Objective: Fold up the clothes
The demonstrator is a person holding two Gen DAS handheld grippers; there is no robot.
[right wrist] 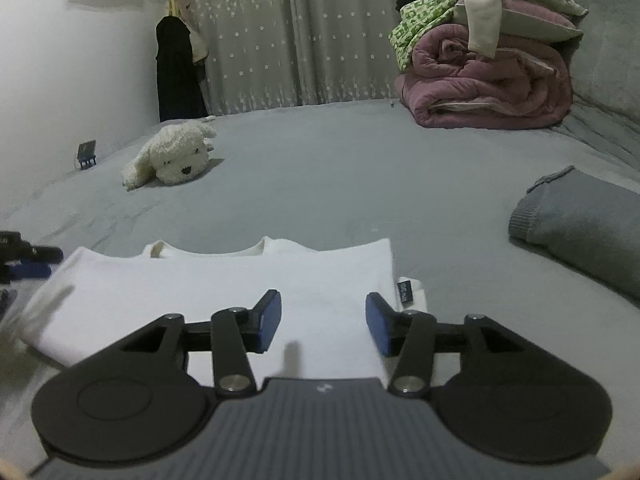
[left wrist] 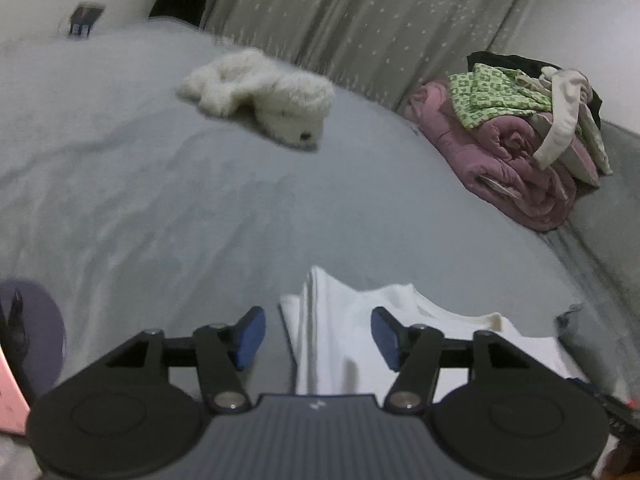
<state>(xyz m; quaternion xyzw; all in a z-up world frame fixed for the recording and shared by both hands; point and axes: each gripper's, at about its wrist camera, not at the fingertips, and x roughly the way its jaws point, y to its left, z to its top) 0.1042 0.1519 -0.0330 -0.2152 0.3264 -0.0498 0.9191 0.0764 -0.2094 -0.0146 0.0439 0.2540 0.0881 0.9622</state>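
Observation:
A white folded shirt (right wrist: 224, 280) lies flat on the grey bed (right wrist: 360, 184), neckline away from me. My right gripper (right wrist: 323, 322) is open and empty, just above the shirt's near right part. In the left wrist view the same shirt (left wrist: 332, 332) lies with its folded left edge between the open fingers of my left gripper (left wrist: 318, 338), which holds nothing. The left gripper's tip also shows at the left edge of the right wrist view (right wrist: 24, 260).
A white plush dog (right wrist: 172, 156) lies on the far bed. A pile of pink quilt and clothes (right wrist: 488, 64) sits at the far right. A folded grey sweater (right wrist: 580, 224) lies to the right of the shirt. Starred curtains (right wrist: 288, 40) hang behind.

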